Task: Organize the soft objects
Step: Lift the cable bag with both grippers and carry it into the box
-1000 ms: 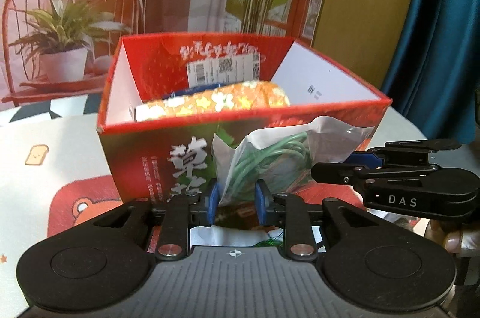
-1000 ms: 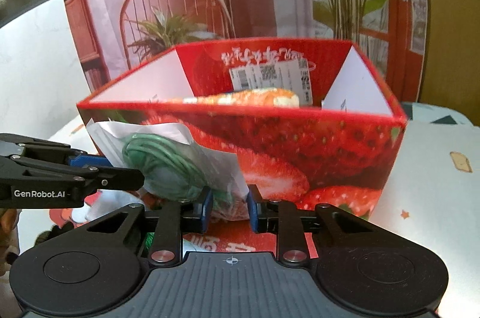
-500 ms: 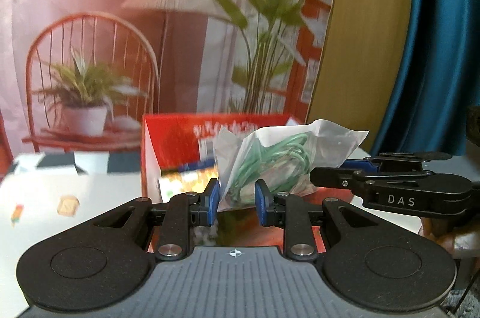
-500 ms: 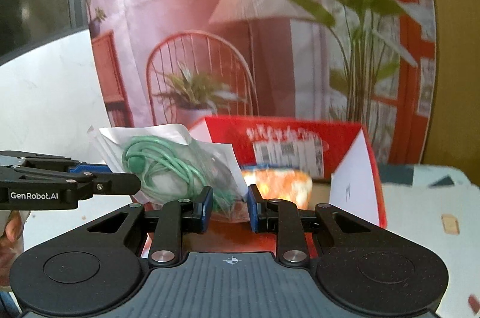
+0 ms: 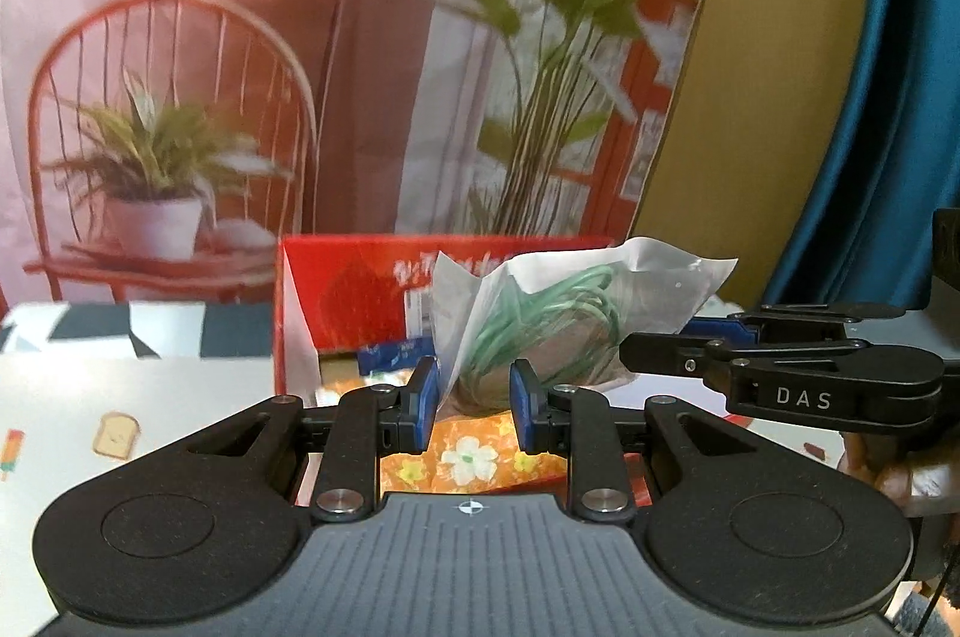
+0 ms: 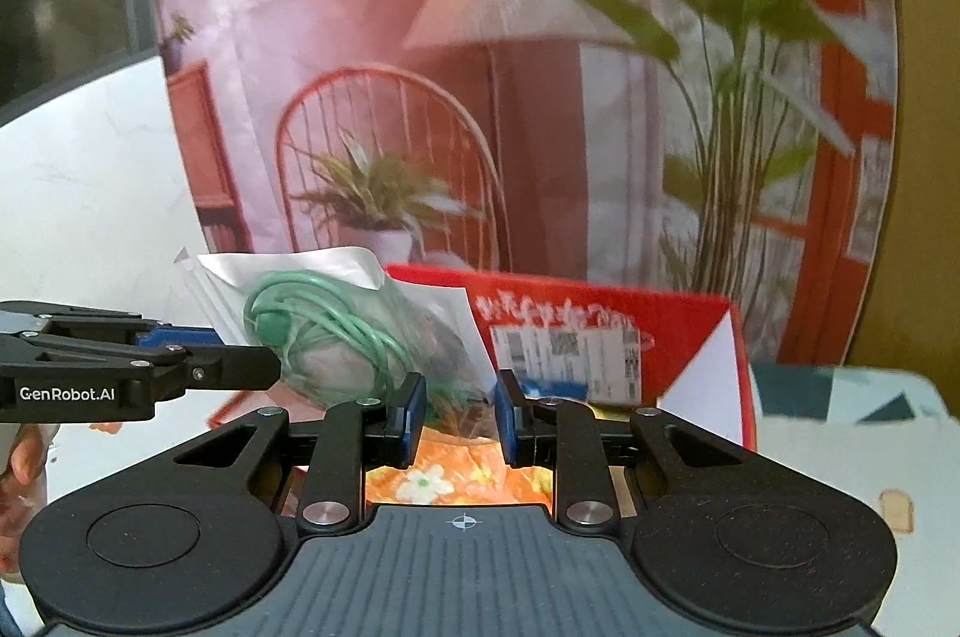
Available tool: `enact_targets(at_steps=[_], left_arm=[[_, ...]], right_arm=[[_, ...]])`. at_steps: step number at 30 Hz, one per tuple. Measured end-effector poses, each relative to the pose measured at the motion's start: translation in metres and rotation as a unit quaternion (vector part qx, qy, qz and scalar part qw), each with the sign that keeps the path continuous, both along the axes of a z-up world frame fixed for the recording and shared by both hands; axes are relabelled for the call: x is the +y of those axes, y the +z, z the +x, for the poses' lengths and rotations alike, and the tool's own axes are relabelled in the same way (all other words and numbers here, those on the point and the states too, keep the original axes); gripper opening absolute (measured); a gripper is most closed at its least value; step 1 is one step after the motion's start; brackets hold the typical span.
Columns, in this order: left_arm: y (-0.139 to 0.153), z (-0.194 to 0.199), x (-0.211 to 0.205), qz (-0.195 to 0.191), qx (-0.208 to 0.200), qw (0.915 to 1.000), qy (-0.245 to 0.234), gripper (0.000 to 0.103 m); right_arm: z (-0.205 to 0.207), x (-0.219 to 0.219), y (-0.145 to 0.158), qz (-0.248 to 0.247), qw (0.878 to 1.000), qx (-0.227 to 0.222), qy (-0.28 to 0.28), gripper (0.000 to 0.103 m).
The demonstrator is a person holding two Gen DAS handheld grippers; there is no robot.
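A clear plastic bag (image 5: 540,325) with a coil of green cord hangs over the open top of a red strawberry-print box (image 5: 360,277). My left gripper (image 5: 474,400) is shut on the bag's lower left part. In the same view my right gripper (image 5: 660,349) reaches in from the right and pinches the bag's right edge. The right wrist view shows the bag (image 6: 336,331) between the blue pads of my right gripper (image 6: 461,406), with my left gripper (image 6: 264,367) on its left side. An orange flowered soft item (image 6: 456,475) lies in the box (image 6: 678,331) below.
The box stands on a table with a cartoon-print cloth (image 5: 120,427). A blue packet (image 5: 390,352) lies inside at the back. A printed backdrop of a chair, lamp and plants hangs behind; a blue curtain (image 5: 870,96) is at right. A person's hand (image 6: 24,457) holds the left gripper.
Both grippers have risen together with the bag. It hung against the box's front wall a second ago and is now above the rim, over the opening.
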State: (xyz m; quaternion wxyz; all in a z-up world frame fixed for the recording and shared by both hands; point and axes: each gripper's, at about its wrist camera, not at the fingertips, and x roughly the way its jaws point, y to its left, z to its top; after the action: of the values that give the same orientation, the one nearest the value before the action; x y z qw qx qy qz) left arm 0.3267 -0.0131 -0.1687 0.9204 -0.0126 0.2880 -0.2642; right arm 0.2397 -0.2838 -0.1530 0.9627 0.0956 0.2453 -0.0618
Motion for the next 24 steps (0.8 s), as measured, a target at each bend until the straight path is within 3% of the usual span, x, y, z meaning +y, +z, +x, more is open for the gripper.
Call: enact_targets(at_steps=[7, 18, 24], left_arm=[[-0.025, 0.037, -0.013, 0.009, 0.068, 0.9977, -0.004, 0.027], [-0.048, 0.06, -0.035, 0.044, 0.121, 0.9916, -0.017, 0.028], [-0.056, 0.066, -0.039, 0.052, 0.142, 0.9882, -0.021, 0.028]], right_arm=[[0.031, -0.025, -0.03, 0.048, 0.996, 0.072, -0.016, 0.023], [0.054, -0.052, -0.059, 0.095, 0.984, 0.145, -0.041, 0.024], [0.058, -0.058, -0.071, 0.107, 0.98, 0.162, -0.046, 0.024]])
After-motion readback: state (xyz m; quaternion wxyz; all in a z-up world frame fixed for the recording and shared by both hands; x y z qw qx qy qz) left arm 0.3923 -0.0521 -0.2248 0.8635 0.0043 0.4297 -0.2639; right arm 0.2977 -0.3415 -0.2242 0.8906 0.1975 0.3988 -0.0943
